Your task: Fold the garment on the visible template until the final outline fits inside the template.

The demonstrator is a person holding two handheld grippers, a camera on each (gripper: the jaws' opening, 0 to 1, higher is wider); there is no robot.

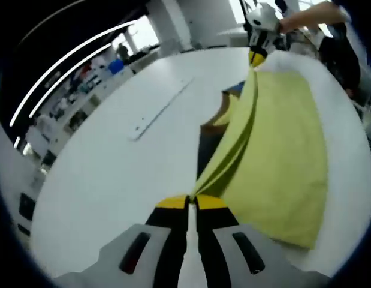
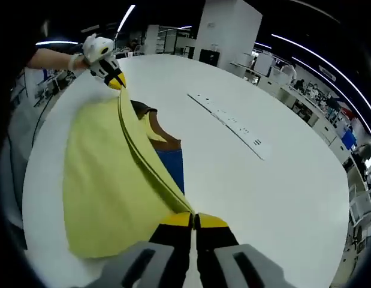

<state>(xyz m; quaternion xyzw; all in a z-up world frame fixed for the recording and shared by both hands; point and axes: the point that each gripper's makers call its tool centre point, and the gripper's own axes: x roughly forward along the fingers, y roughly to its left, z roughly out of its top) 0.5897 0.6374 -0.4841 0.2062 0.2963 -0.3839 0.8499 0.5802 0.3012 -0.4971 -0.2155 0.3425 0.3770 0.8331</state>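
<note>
- White and round, the desk point(image 1: 113, 156) is seen in a large bright room with ceiling light strips.
- A yellow garment point(image 1: 281, 150) is spread over the desk, with one edge lifted and stretched taut between the two tongs.
- The left tongs point(image 1: 192, 201) are clenched on one end of that lifted edge.
- The right tongs point(image 2: 193, 219) are clenched on the other end.
- A dark and blue template point(image 2: 171, 157) is partly covered by the garment.
- A long ruler point(image 2: 230, 123) lies apart on the bare desk.
</note>
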